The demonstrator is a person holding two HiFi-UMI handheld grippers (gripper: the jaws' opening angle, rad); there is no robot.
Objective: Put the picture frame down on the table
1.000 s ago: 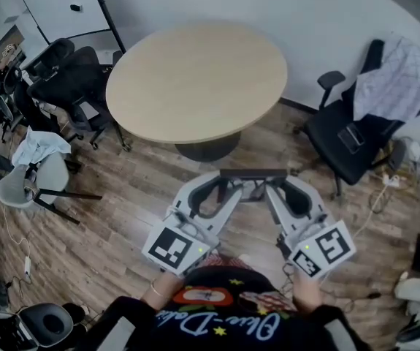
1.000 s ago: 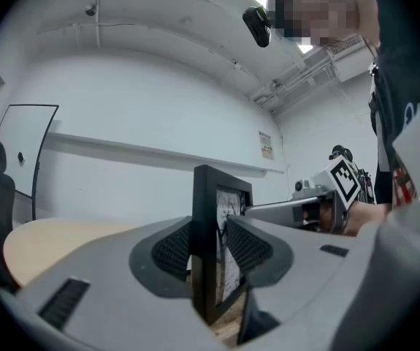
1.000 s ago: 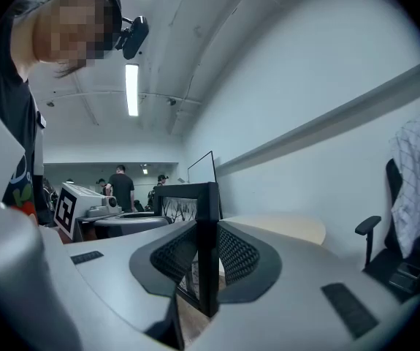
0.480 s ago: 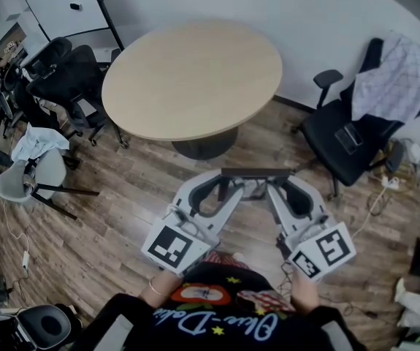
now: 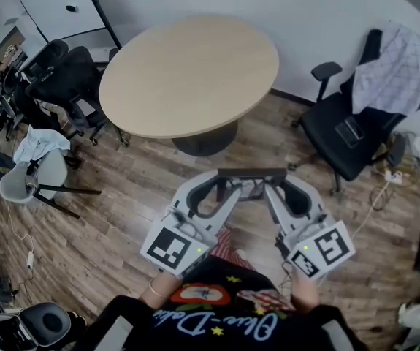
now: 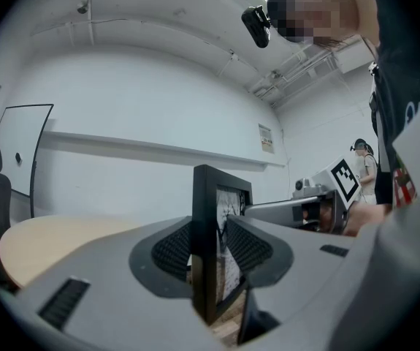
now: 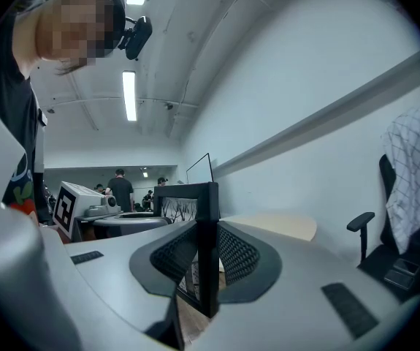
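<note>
A black picture frame (image 5: pixel 252 174) with a pale tree print hangs upright in the air above the wooden floor, short of the round table (image 5: pixel 188 75). My left gripper (image 5: pixel 226 187) is shut on its left edge (image 6: pixel 208 240), and my right gripper (image 5: pixel 274 187) is shut on its right edge (image 7: pixel 207 247). In the left gripper view the frame stands between the ribbed pads (image 6: pixel 174 248), with the tabletop (image 6: pixel 56 240) beyond it at the left. The right gripper view shows the tabletop (image 7: pixel 279 227) behind the frame.
A black office chair (image 5: pixel 356 134) draped with a checked cloth (image 5: pixel 396 72) stands at the right. More black chairs (image 5: pixel 67 82) and a grey chair (image 5: pixel 31 178) crowd the left. A whiteboard (image 5: pixel 56 6) leans on the far wall. Cables (image 5: pixel 381 196) lie on the floor at right.
The table and room have slid slightly left and down in the head view. Both grippers keep their hold on the frame at the same spot before me.
</note>
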